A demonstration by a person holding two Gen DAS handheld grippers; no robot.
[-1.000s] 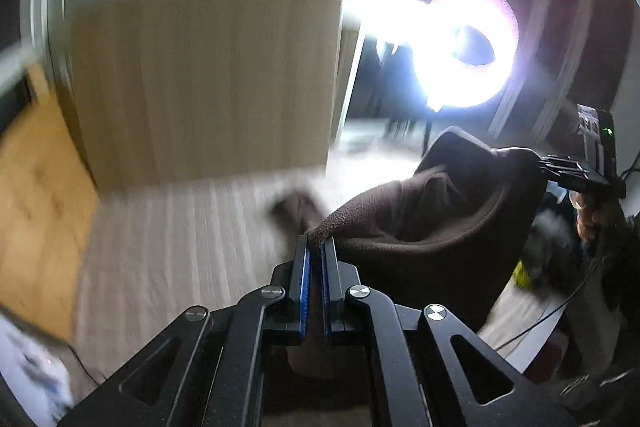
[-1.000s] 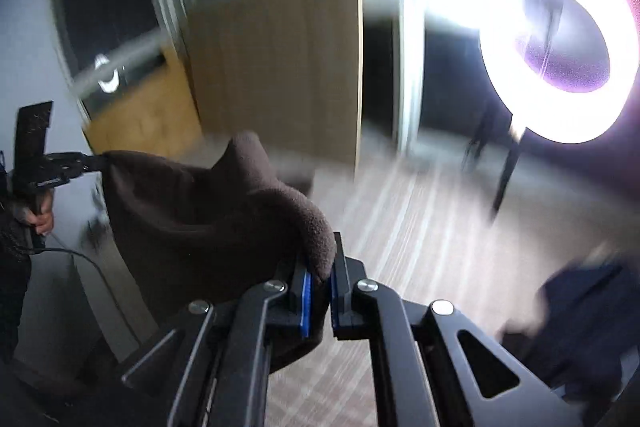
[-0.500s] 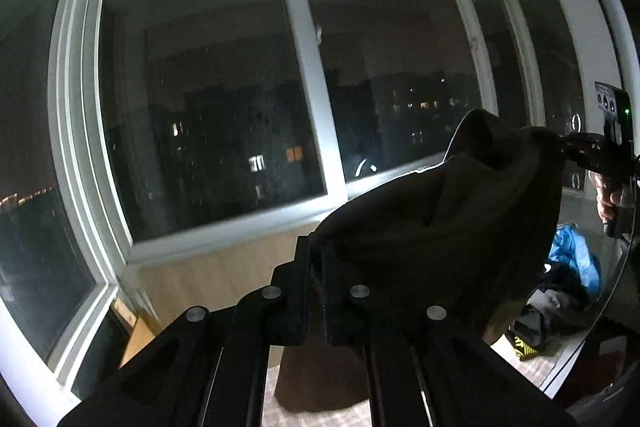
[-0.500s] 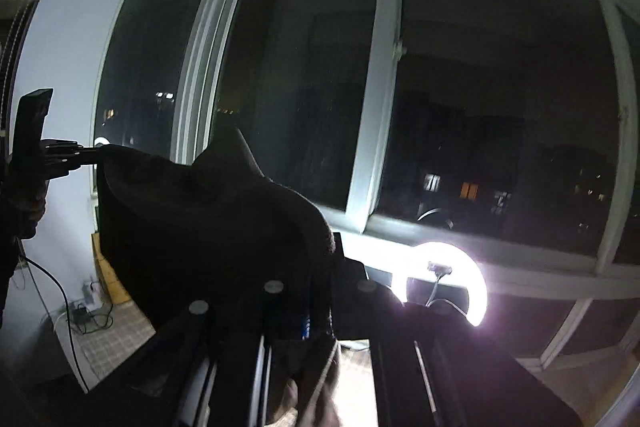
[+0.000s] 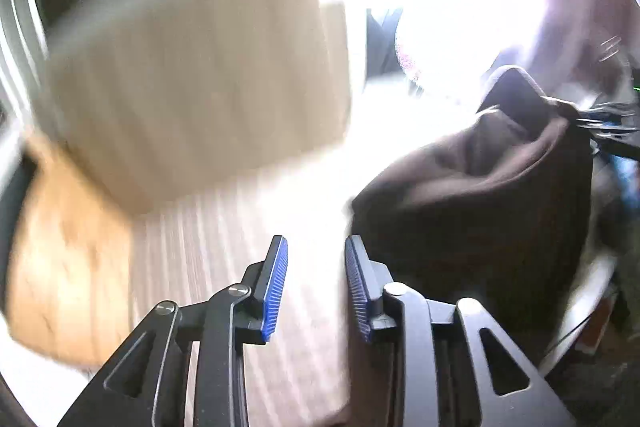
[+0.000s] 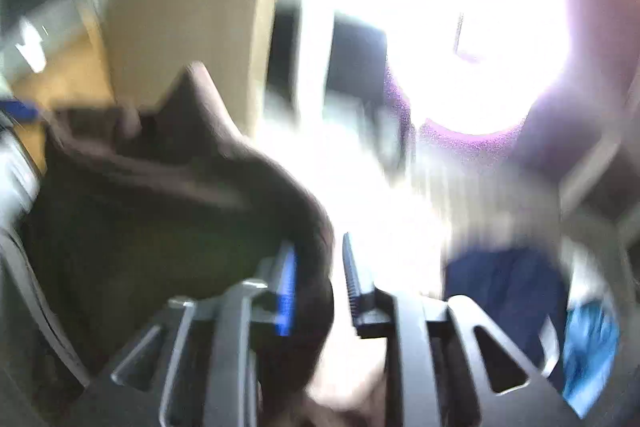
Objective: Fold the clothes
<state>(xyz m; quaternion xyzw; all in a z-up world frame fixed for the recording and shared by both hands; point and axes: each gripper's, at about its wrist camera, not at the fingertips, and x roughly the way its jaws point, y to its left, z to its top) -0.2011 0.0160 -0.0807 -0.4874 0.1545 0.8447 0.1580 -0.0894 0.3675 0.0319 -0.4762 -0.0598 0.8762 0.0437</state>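
Both views are pretty smeared, so only the big shapes read. The left gripper (image 5: 316, 247) has its jaws opening, and there's a clear gap between the blue pads (image 5: 274, 283) with nothing in it, just bright striped surface (image 5: 224, 239) showing through. The dark brown garment (image 5: 480, 195) hangs just to the right of that gripper; its near edge sits right beside the right-hand pad, but whether it touches is hard to say. The far top corner of the cloth runs up to the right gripper (image 5: 600, 123) at the picture's right edge.

From the right wrist view, the right gripper (image 6: 318, 259) is opening too. A rolled edge of the brown cloth (image 6: 168, 219) sits between its fingers, lying against the left blue pad (image 6: 286, 291), with a visible gap to the other pad, so it isn't pinched. The rest of the cloth bulges off to the left, with one pointed corner sticking up.

Room-wise: the striped surface ahead of the left gripper is open, bounded by a pale wood-look panel (image 5: 200, 87) behind and an orange-brown panel (image 5: 68, 259) on the left. A ring light (image 6: 480, 23) blows out the top right in both views. A dark blue garment (image 6: 504, 287) lies lower right, with something bright blue (image 6: 588, 347) beside it.
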